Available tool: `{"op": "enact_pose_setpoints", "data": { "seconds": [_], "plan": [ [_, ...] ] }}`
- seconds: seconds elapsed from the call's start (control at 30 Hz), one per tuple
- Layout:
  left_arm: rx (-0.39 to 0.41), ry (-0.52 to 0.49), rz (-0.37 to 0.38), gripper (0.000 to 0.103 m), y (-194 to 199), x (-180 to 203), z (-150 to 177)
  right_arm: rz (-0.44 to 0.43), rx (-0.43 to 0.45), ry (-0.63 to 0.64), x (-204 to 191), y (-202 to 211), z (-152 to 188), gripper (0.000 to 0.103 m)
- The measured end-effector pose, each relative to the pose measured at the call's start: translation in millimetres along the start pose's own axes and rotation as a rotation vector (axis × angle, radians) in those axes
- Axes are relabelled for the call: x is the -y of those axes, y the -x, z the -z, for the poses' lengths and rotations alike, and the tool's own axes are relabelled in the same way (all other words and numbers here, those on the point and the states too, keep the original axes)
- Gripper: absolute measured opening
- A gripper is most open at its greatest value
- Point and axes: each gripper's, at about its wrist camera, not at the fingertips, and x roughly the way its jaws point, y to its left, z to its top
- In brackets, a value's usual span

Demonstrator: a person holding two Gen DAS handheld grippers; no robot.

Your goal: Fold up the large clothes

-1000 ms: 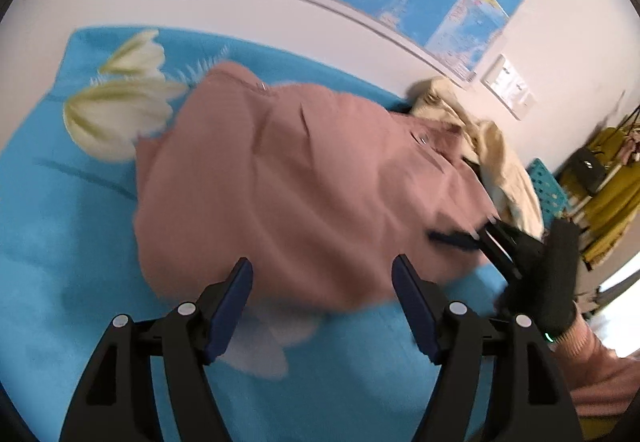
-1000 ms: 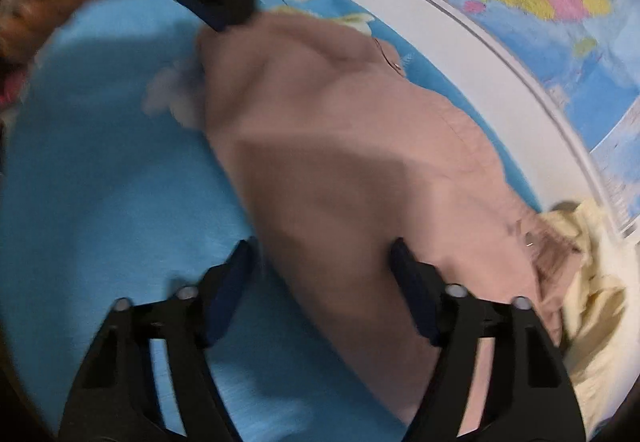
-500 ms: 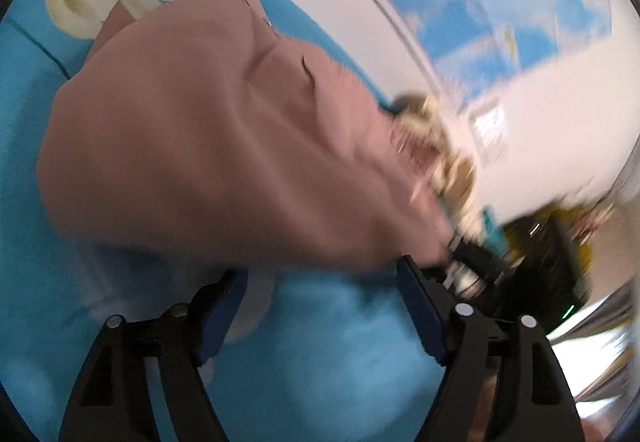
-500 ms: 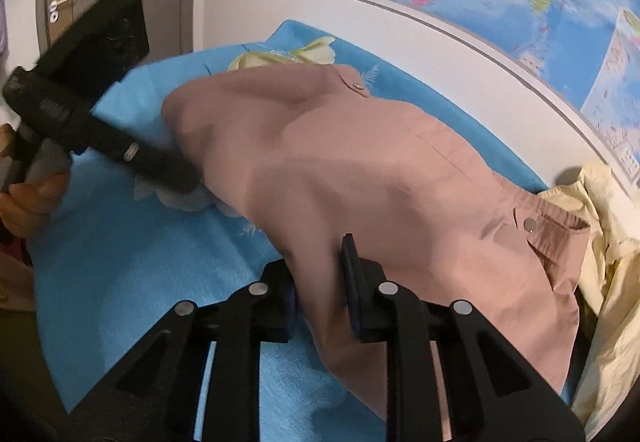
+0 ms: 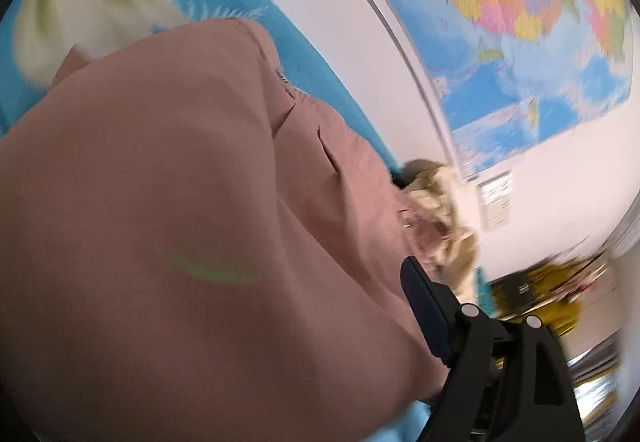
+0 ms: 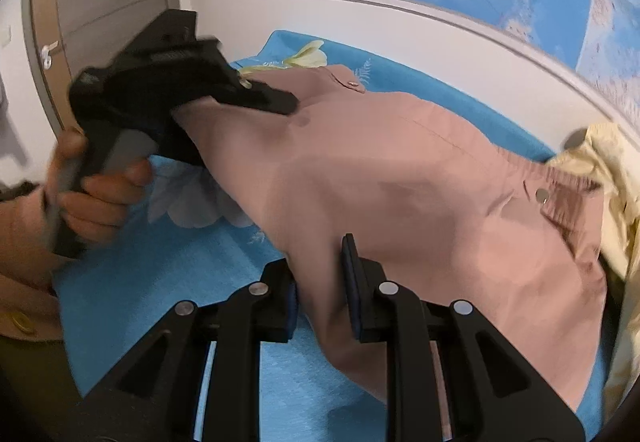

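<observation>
Pink garment [image 6: 400,178]: large, matte woven cloth with metal snaps and a gathered waistband, spread over a blue flower-print sheet [image 6: 168,282], its far end against a cream garment [image 6: 616,178].

Right gripper [image 6: 320,282]: narrow, pads pinching the near edge fold of the pink cloth, which rises between them. A second ago these jaws stood wide with the edge loose between them; they closed on it early in that second, so one grip point for the fold is secured.

Left gripper [image 6: 256,98]: a second ago just short of the cloth, now pushed in at the corner beyond and left of the right gripper. Its jaws stand wide in its own view, one finger [image 5: 428,318] clear and the other buried in cloth. Second grip judged pending.
</observation>
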Motion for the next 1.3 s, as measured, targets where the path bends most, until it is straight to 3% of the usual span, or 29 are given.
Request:
{"op": "enact_pose_setpoints", "data": {
  "seconds": [0.1,0.17,0.23,0.3,0.4,0.47,0.57,0.67,0.87,1.17,1.3],
  "plan": [
    [-0.006,-0.070,-0.084,0.070,-8,6,0,-0.061,-0.008,-0.069,6,10,7,0.031],
    [-0.002,-0.080,-0.113,0.056,-8,3,1,-0.134,0.020,-0.165,18,33,20,0.043],
    [0.001,-0.056,-0.110,0.040,-5,-5,0,-0.188,0.061,-0.301,38,59,39,0.050],
    [-0.005,-0.036,-0.098,0.036,-2,-12,-1,-0.205,0.128,-0.462,63,92,66,0.052],
    [-0.007,-0.065,-0.127,0.036,-4,-6,-1,-0.122,0.198,-0.665,101,129,108,0.061],
    [-0.009,-0.085,-0.152,0.036,-5,-3,-1,-0.055,0.187,-0.785,122,138,132,0.064],
    [-0.011,-0.123,-0.190,0.036,-6,1,3,-0.048,0.128,-0.913,139,127,157,0.066],
    [-0.012,-0.157,-0.220,0.036,-7,6,5,-0.096,0.102,-0.965,141,109,162,0.066],
    [-0.013,-0.159,-0.225,0.037,-7,6,5,-0.108,0.103,-0.920,138,80,144,0.066],
    [-0.011,-0.190,-0.256,0.039,-9,12,7,-0.121,0.184,-0.903,151,54,119,0.070],
    [-0.005,-0.229,-0.292,0.042,-12,19,11,-0.155,0.227,-0.964,158,56,123,0.070]
  ]
}}
